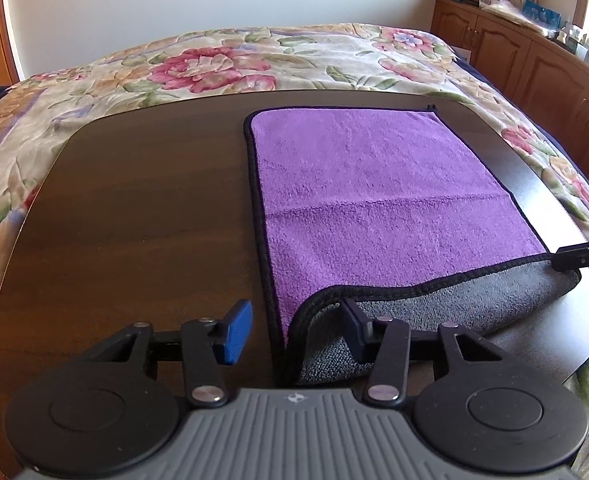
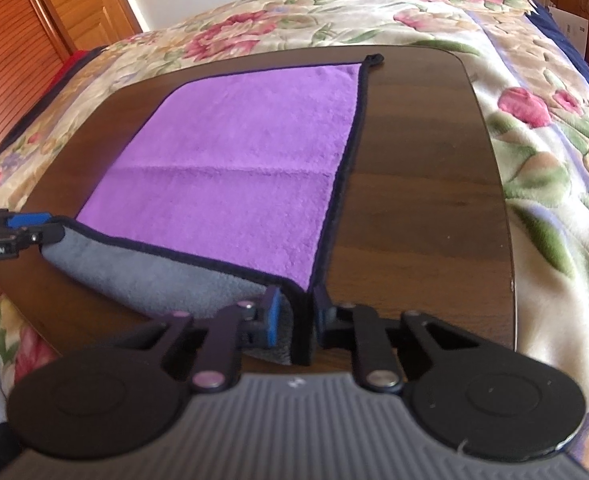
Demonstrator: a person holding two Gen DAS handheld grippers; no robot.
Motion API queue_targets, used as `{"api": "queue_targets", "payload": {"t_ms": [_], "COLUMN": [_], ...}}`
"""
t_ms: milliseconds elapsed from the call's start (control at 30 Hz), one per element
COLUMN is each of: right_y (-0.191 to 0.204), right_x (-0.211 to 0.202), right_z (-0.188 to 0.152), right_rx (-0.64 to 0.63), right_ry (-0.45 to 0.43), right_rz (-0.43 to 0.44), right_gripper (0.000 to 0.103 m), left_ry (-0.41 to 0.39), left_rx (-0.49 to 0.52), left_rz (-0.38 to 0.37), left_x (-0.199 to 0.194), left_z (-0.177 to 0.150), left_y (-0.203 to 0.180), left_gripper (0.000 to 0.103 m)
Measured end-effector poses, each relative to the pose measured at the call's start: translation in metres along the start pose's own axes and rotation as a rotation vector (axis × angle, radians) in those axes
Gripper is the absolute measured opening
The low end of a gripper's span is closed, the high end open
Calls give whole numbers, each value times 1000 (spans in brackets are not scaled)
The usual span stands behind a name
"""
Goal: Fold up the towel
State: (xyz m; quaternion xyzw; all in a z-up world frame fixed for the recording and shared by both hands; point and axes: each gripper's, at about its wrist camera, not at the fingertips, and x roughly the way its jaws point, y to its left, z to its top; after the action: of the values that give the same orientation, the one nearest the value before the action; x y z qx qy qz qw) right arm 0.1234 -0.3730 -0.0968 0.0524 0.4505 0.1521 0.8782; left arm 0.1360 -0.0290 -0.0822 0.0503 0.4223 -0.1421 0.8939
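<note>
A purple towel (image 1: 374, 184) with a grey underside and black hem lies flat on a dark wooden table (image 1: 142, 200). Its near edge curls up and shows the grey side. My left gripper (image 1: 296, 328) straddles the near left corner with its jaws apart. The blue left pad (image 1: 236, 332) stands clear of the cloth. In the right wrist view the towel (image 2: 234, 152) reaches my right gripper (image 2: 297, 316), which is shut on the near right corner. The left gripper (image 2: 50, 226) shows at the far left there. The right gripper (image 1: 554, 258) shows at the right edge of the left wrist view.
The table (image 2: 414, 200) rests on a bed covered by a floral blanket (image 1: 214, 64). Bare wood lies left and right of the towel. Wooden cabinets (image 1: 534, 56) with clutter on top line the right wall. A wooden door (image 2: 74, 0) is at the back left.
</note>
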Motion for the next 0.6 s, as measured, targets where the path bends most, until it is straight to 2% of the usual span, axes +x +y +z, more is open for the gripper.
{"api": "queue_targets", "payload": {"t_ms": [167, 300, 400, 467, 600], "right_y": [2, 4, 4, 3, 4], "right_x": [-5, -6, -8, -8, -9], "right_z": [2, 2, 3, 3, 2], "right_rx": [-10, -22, -22, -22, -25], "right_ry": [-20, -27, -34, -36, -35], "right_rz": [6, 9, 15, 15, 13], "right_gripper": [5, 3, 3, 3, 3], "left_ry": [5, 9, 15, 15, 8], "left_rx": [9, 7, 5, 5, 1], "left_rz": [-4, -11, -22, -24, -22], "left_x": [2, 3, 4, 4, 3], "left_z": [-1, -1, -1, -2, -2], "left_y": [0, 0, 0, 0, 1], "left_gripper": [45, 40, 27, 14, 8]}}
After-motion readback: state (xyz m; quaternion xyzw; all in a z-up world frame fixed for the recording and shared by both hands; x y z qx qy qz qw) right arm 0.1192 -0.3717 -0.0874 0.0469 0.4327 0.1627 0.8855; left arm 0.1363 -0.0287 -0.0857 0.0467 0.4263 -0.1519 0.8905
